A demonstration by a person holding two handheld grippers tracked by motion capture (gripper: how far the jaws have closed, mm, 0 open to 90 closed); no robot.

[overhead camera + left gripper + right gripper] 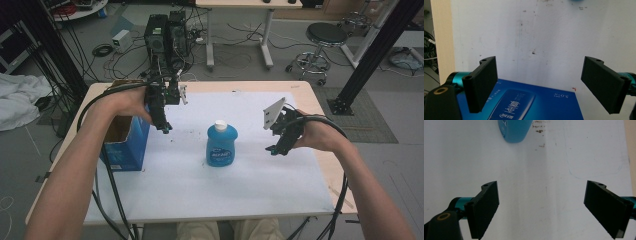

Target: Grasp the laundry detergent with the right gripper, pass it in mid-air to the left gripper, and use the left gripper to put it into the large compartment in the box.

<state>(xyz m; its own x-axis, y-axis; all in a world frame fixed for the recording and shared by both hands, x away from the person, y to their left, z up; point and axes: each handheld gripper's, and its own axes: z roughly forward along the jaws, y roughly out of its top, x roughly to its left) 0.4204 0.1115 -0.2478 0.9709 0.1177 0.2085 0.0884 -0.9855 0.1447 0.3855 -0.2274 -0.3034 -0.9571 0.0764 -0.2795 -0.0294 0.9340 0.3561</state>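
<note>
A blue bottle (221, 145) with a white cap stands upright in the middle of the white mat (200, 190). Its blue base (514, 130) lies at the top edge of the right gripper view. An open blue carton (125, 142) stands at the mat's left edge, and its printed side (524, 102) lies below the jaws in the left gripper view. My left gripper (165, 128) hangs above the mat beside the carton, pointing down, open with nothing in it (541, 85). My right gripper (273, 148) hovers to the right of the bottle, open and empty (541, 208).
The wooden table (320, 165) juts out past the mat on the right. Beyond the far edge stand two computer towers (167, 37), loose cables, a desk and a stool (325, 37). A black frame post (372, 55) rises at the right.
</note>
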